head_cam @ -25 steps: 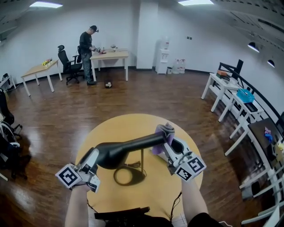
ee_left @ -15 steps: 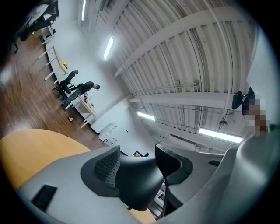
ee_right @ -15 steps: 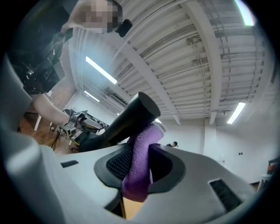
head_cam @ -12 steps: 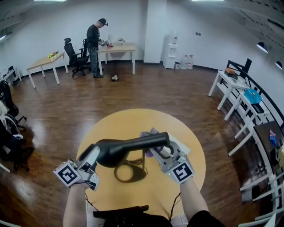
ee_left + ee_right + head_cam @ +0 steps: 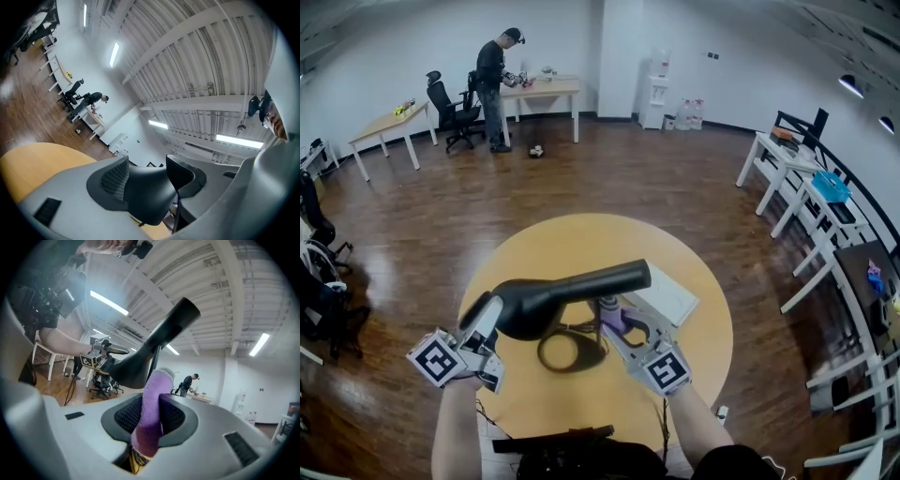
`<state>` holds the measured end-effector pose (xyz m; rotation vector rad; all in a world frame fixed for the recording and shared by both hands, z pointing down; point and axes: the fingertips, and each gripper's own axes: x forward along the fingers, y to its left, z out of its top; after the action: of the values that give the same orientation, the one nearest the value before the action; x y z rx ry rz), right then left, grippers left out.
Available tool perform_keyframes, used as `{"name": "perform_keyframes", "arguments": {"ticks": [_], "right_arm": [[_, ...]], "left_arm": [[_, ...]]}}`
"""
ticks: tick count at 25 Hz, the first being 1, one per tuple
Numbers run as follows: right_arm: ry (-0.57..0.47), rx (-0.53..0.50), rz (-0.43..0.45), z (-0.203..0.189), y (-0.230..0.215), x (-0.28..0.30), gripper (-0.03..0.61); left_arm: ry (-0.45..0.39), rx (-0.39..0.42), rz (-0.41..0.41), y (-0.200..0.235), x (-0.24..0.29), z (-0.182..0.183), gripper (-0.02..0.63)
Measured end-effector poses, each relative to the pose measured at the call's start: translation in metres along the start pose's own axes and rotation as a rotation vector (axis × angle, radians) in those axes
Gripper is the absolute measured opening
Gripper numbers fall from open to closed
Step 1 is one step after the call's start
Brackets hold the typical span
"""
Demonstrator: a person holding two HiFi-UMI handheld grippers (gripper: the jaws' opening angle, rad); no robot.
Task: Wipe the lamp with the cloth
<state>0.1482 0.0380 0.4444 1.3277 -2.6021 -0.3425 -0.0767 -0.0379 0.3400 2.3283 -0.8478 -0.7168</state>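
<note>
The black lamp (image 5: pixel 572 286) stands on a round yellow table (image 5: pixel 553 246), its ring base (image 5: pixel 551 361) near me and its long arm running up to the right. My left gripper (image 5: pixel 491 317) is shut on the lamp's wide head (image 5: pixel 146 199), which fills the gap between its pads. My right gripper (image 5: pixel 616 325) is shut on a purple cloth (image 5: pixel 612 319), which sticks up between the pads (image 5: pixel 125 417). It hangs just under the lamp's arm, beside the thin stem (image 5: pixel 602 323). In the right gripper view the lamp (image 5: pixel 157 345) rises just beyond the cloth (image 5: pixel 152 408).
A flat white pad (image 5: pixel 664 294) lies on the table right of the lamp. A dark cable (image 5: pixel 577 328) runs by the base. A person (image 5: pixel 492 75) stands at a far desk. White desks (image 5: pixel 787 169) line the right wall.
My right gripper has come down with the cloth from the top end of the lamp's arm to below it, near the stem. The left gripper still holds the head in place.
</note>
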Motion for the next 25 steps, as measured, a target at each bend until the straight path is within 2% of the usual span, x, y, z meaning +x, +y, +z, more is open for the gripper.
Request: {"name": "perform_keyframes", "arguments": {"ticks": [7,12,18,22,25], "right_arm": [[0.11,0.133,-0.032,-0.063,0.012,0.0,0.089],[0.234,0.221,-0.033,-0.117,0.027,0.005,0.089],[0.473,0.262,-0.024,-0.208,0.047,0.007,0.089],[0.71,0.294,-0.046,-0.262,0.058,0.004,0.089],[0.821,0.323,-0.048,-0.275,0.06,0.003,0.089]], "left_arm": [[0.003,0.004,-0.016,-0.008,0.004,0.0,0.233],[0.01,-0.015,-0.007,-0.008,0.003,0.001,0.233],[0.038,-0.004,0.0,-0.008,0.004,-0.004,0.233],[0.043,0.006,0.002,-0.007,0.006,-0.002,0.233],[0.036,0.002,0.015,-0.004,0.005,-0.002,0.233]]}}
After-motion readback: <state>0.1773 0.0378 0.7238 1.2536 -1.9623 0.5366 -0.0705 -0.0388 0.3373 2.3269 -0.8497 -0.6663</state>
